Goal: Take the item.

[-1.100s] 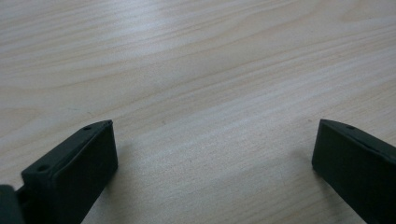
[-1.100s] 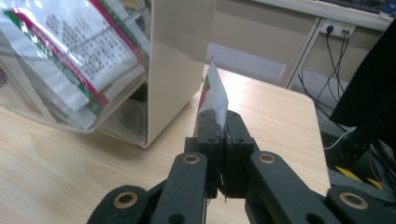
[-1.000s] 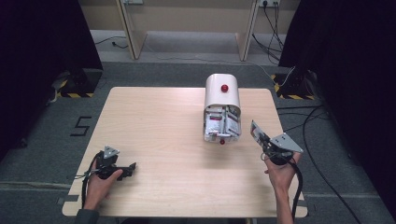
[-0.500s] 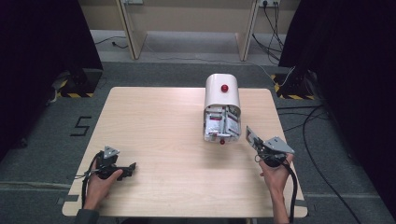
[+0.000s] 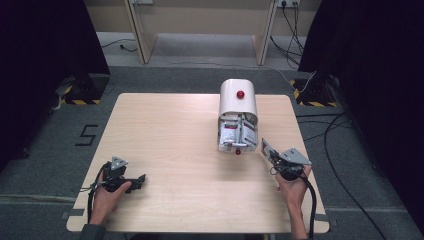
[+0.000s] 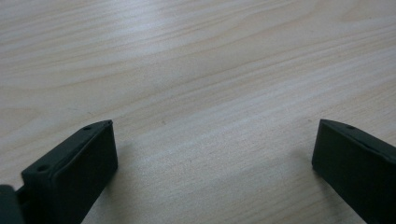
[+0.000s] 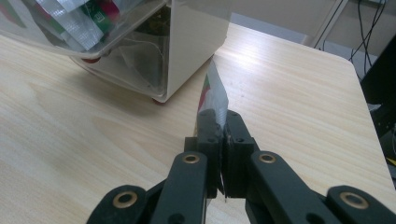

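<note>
**Right tongs clamp a foil packet beside the dispenser**

The right tongs [image 7: 219, 122] pinch a thin silvery packet [image 7: 215, 93] edge-on, lower right of the high view, just beside the white dispenser [image 5: 237, 102] at centre. The left tongs [image 6: 212, 158] gape wide over bare worktop [image 5: 165, 135], lower left.

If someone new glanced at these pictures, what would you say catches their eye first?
Most likely the white dispenser with a red knob, lying right of centre on the wooden table, its clear front showing packets inside. Next, the right tongs, shut on a thin silvery packet just beside that dispenser. The left tongs rest open at the table's near left.
</note>
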`<state>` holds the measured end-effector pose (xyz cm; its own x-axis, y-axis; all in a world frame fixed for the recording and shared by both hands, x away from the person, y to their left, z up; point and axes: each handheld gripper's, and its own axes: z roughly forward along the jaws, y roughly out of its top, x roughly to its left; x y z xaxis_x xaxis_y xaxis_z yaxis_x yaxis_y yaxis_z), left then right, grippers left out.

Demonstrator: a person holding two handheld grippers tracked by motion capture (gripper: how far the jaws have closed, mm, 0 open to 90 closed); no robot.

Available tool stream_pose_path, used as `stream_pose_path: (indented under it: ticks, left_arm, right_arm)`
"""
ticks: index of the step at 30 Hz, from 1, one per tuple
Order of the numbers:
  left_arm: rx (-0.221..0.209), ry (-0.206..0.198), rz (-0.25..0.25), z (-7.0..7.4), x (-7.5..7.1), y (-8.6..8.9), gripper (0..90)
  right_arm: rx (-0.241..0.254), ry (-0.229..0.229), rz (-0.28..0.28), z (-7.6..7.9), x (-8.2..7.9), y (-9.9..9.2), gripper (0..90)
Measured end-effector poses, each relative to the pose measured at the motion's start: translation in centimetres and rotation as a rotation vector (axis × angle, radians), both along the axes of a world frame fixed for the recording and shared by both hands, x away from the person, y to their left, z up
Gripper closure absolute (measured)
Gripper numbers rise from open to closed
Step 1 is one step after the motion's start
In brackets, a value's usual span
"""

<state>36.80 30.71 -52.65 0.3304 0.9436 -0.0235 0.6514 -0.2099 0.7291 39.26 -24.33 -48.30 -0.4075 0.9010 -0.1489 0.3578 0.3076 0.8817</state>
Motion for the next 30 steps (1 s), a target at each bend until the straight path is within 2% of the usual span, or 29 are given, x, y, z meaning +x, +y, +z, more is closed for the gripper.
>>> stream_pose_path:
  ticks: [16, 22, 30]
  left_arm:
    - [0.0, 0.0, 0.0, 0.0, 0.0, 0.0, 0.0]
    - [0.0, 0.0, 0.0, 0.0, 0.0, 0.0, 0.0]
    - [0.0, 0.0, 0.0, 0.0, 0.0, 0.0, 0.0]
  right_arm:
    - [0.025, 0.031, -0.015, -0.8, 0.2, -0.6, 87.6]
    - [0.067, 0.049, -0.036, -1.3, 0.4, -1.2, 86.0]
    - [0.062, 0.065, -0.066, -1.5, 0.5, -1.6, 83.2]
